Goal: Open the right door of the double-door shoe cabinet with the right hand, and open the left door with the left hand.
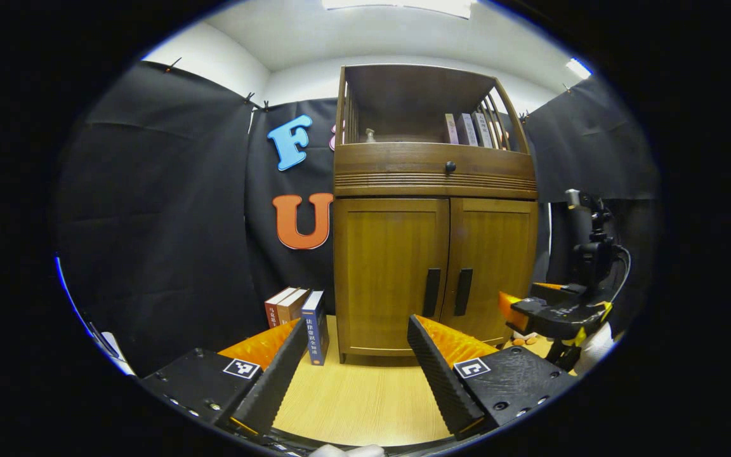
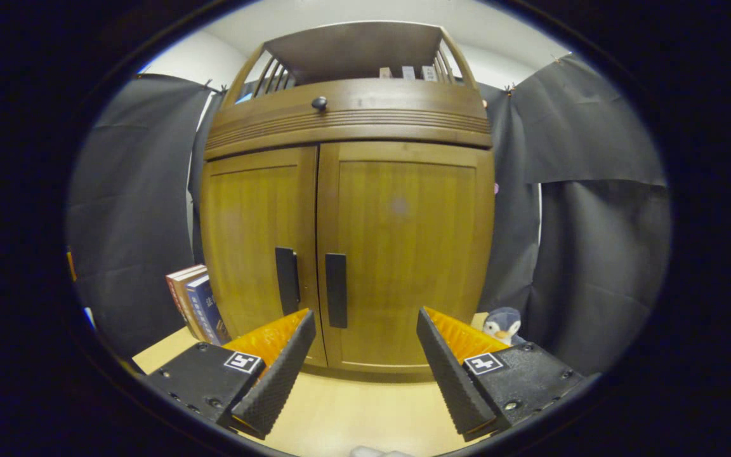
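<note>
- Standing on the tabletop (image 1: 365, 406), the shoe cabinet (image 1: 435, 209) has both doors shut; its left door (image 1: 391, 273) and right door (image 1: 495, 266) meet at two dark vertical handles, the left handle (image 1: 431, 292) and the right handle (image 1: 463, 292).
- The left tool (image 1: 356, 355) sits well back from the cabinet, pointed level at its left door, fingers wide apart and holding nothing.
- The right tool (image 2: 365, 352) is nearer the cabinet, aimed at the door seam, with the right door's handle (image 2: 335, 290) just above its left finger; its fingers are spread and touch nothing.
- In the left gripper view, the right tool (image 1: 511, 311) hovers before the cabinet's right side.
- Books (image 1: 299, 317) stand left of the cabinet; a penguin toy (image 2: 502, 325) sits at its right.
</note>
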Demonstrator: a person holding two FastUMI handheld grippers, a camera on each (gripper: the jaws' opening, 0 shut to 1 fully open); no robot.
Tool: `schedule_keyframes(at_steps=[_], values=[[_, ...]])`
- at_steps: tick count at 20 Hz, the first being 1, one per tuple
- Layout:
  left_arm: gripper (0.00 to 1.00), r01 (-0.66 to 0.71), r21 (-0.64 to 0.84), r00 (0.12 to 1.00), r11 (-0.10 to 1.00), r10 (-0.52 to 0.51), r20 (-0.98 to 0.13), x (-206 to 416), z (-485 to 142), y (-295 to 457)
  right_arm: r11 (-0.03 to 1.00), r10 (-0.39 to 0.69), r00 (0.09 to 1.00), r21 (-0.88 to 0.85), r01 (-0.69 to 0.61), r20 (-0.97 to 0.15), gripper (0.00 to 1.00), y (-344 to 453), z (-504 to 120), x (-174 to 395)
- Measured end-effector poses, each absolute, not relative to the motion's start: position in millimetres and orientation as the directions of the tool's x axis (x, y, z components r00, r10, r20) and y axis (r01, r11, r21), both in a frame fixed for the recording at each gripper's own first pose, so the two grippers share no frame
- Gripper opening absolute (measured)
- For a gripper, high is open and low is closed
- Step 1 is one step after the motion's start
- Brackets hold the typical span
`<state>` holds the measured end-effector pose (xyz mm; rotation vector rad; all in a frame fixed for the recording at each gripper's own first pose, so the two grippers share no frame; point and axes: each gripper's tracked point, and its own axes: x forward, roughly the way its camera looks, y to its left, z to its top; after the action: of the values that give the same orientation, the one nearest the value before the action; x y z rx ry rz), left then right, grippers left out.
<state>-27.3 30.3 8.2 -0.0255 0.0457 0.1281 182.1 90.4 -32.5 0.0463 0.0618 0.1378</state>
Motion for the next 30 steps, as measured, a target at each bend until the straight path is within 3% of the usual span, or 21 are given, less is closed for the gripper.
schedule_keyframes(at_steps=[8,13,15,19,22,30], values=[[0.95,-0.245,0.008,0.967,0.970,0.245,-0.073,-26,9,40,0.981,0.191,0.976,0.054,-0.186,-0.106,1.00,128,-49,291],[0.95,-0.276,0.023,0.959,0.961,0.277,-0.065,-29,11,43,0.979,0.199,0.971,0.065,-0.192,-0.129,1.00,138,-51,319],[0.94,-0.285,0.019,0.956,0.958,0.285,-0.073,-29,9,44,0.979,0.199,0.969,0.072,-0.190,-0.145,0.94,143,-51,324],[0.94,-0.290,0.023,0.954,0.957,0.291,-0.077,-32,11,45,0.978,0.203,0.968,0.082,-0.193,-0.145,0.72,150,-50,332],[0.94,-0.291,0.026,0.954,0.956,0.292,-0.067,-36,9,51,0.982,0.180,0.973,0.081,-0.170,-0.142,0.39,149,-52,336],[0.95,-0.286,0.008,0.957,0.958,0.286,-0.053,-57,9,70,0.976,0.209,0.961,0.090,-0.196,-0.182,0.32,149,-50,329]])
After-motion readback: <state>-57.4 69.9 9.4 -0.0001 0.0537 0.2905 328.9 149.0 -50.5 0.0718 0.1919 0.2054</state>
